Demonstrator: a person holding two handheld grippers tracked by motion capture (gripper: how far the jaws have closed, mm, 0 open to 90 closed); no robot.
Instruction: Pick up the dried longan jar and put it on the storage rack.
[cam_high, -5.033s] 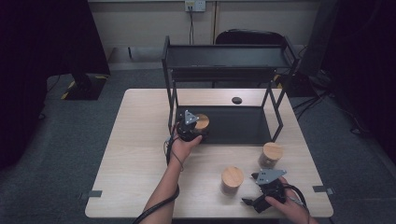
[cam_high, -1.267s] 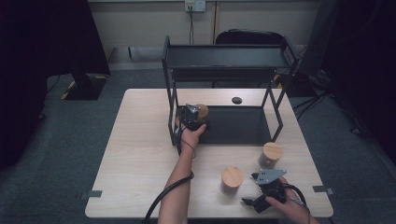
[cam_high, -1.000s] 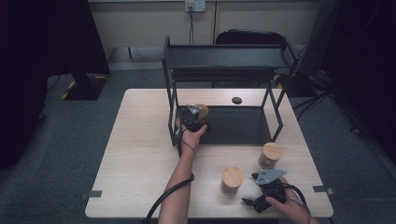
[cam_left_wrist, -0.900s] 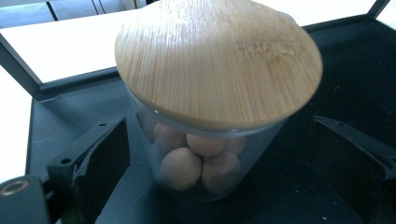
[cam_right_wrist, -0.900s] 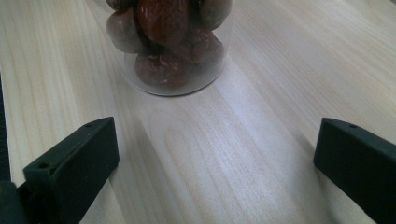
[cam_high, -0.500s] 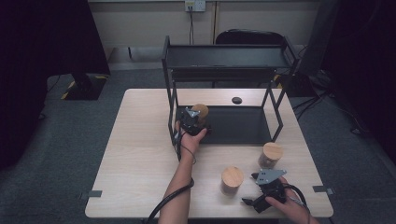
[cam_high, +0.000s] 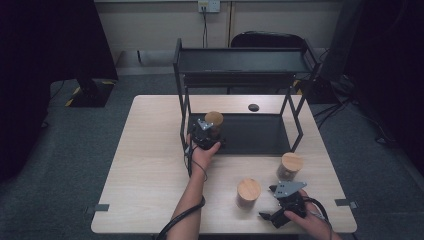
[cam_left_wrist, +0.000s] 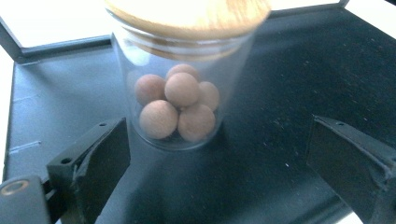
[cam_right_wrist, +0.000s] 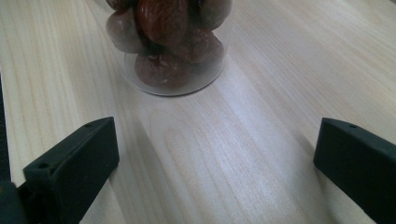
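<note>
A glass jar with a wooden lid (cam_left_wrist: 183, 88), holding several tan balls, stands upright on the black lower shelf (cam_left_wrist: 289, 93) of a rack. My left gripper (cam_left_wrist: 219, 137) is open just short of it, one jaw on each side, touching nothing. From above, this jar (cam_high: 214, 121) is at the shelf's front left with the left gripper (cam_high: 208, 134) right in front of it. My right gripper (cam_high: 286, 194) rests open near the table's front right. Ahead of its jaws (cam_right_wrist: 217, 140) stands a jar of dark red-brown pieces (cam_right_wrist: 170, 42).
Two more lidded jars stand on the wooden table (cam_high: 145, 165): one (cam_high: 248, 192) left of the right gripper, one (cam_high: 290, 165) beyond it. The rack's upper shelf (cam_high: 245, 60) overhangs the lower one on thin posts (cam_high: 184, 112). A small black disc (cam_high: 253, 107) lies behind the rack.
Since five seconds ago the jar has gone a little deeper onto the lower shelf. In the last second the left gripper drew back slightly from it. The right gripper has not moved.
</note>
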